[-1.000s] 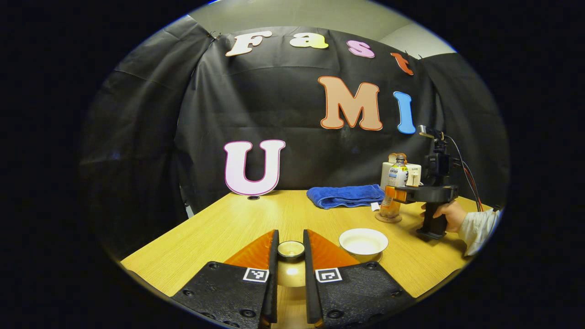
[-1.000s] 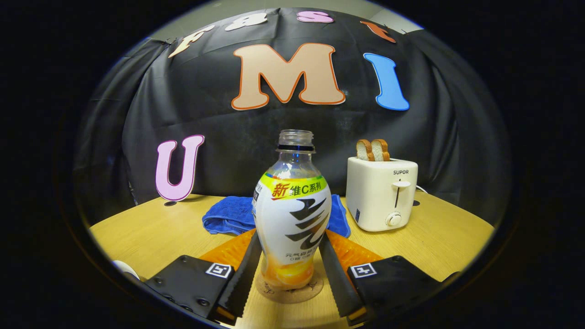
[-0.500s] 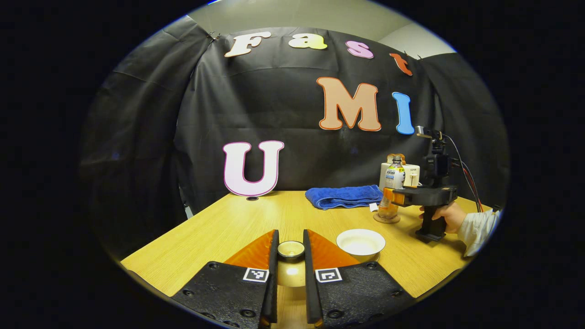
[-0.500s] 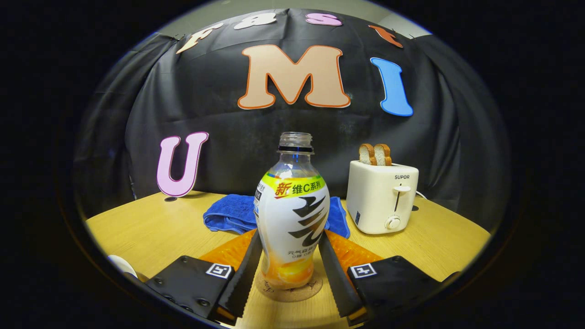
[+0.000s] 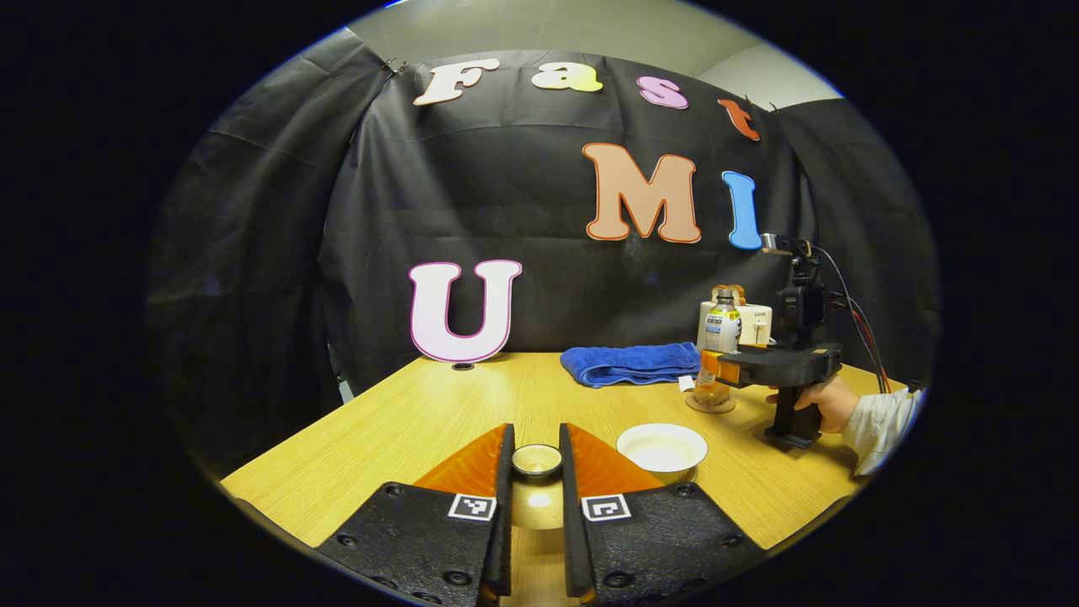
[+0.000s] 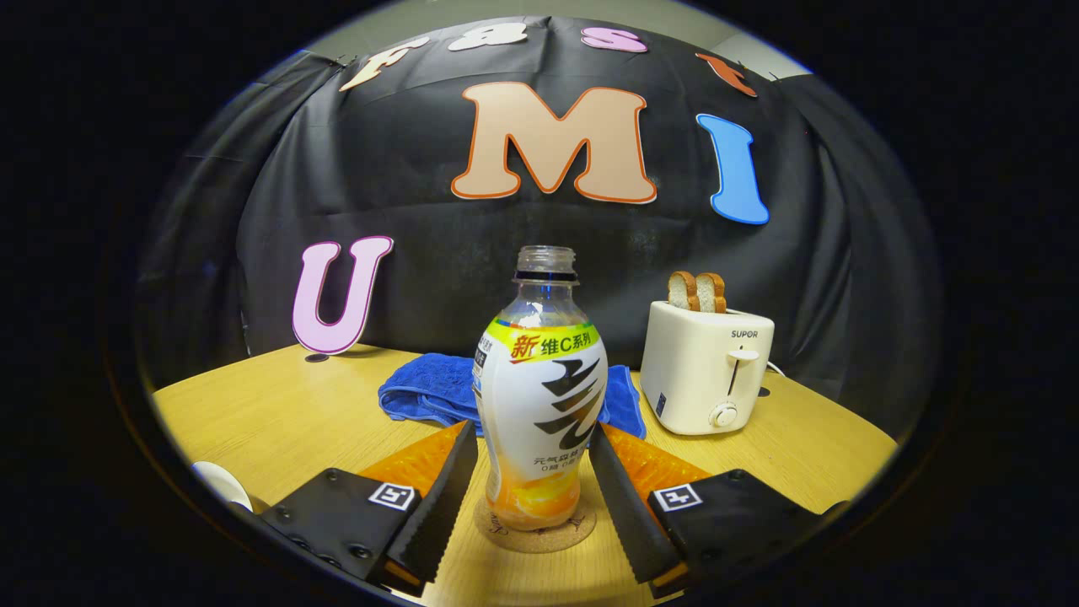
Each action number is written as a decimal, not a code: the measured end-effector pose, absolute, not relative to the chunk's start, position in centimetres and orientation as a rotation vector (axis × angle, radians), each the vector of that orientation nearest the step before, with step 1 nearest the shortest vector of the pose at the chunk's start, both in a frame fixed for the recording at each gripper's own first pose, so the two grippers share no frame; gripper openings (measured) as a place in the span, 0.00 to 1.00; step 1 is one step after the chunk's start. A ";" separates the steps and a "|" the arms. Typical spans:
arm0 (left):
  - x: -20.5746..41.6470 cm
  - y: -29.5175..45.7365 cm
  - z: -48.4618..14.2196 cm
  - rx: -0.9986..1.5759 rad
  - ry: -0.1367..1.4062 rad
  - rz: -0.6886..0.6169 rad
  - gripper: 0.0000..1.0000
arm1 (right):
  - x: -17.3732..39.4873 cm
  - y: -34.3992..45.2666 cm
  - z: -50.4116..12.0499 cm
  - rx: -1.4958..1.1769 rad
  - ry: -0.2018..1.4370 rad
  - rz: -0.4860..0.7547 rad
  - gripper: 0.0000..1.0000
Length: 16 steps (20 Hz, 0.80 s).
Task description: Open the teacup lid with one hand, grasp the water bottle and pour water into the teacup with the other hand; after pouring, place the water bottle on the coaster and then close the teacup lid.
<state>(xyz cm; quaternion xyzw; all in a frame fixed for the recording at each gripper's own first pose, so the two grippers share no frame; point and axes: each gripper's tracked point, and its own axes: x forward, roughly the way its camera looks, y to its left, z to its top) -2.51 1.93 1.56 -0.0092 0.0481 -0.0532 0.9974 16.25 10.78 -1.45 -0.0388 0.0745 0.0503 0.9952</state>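
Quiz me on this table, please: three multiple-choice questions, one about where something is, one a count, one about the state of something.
1. Where does the water bottle stand?
A. On a plate
B. On the coaster
C. On a book

2. How many bread slices stick out of the toaster?
A. None
B. Two
C. Four

3. What state is the teacup in?
A. Covered by its lid
B. Tipped on its side
C. Upright and uncovered

Answers:
1. B: the bottle's base sits upright on the round cork disc on the table.
2. B: two slices stand side by side in the toaster's slots.
3. C: the cup's white inside shows from above, and the lid is pinched in the left claw, apart from the cup.
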 end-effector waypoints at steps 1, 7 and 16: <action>-2.5 1.8 1.6 -0.018 0.097 -0.108 0.22 | 16.0 10.8 -1.2 -0.083 0.140 0.100 0.89; -2.5 0.8 2.0 -0.010 0.089 -0.129 0.22 | 14.6 10.2 -0.3 -0.107 0.103 0.095 0.94; -1.8 -2.0 2.5 -0.019 0.076 -0.187 0.22 | 11.3 8.9 1.9 -0.052 0.055 0.100 0.99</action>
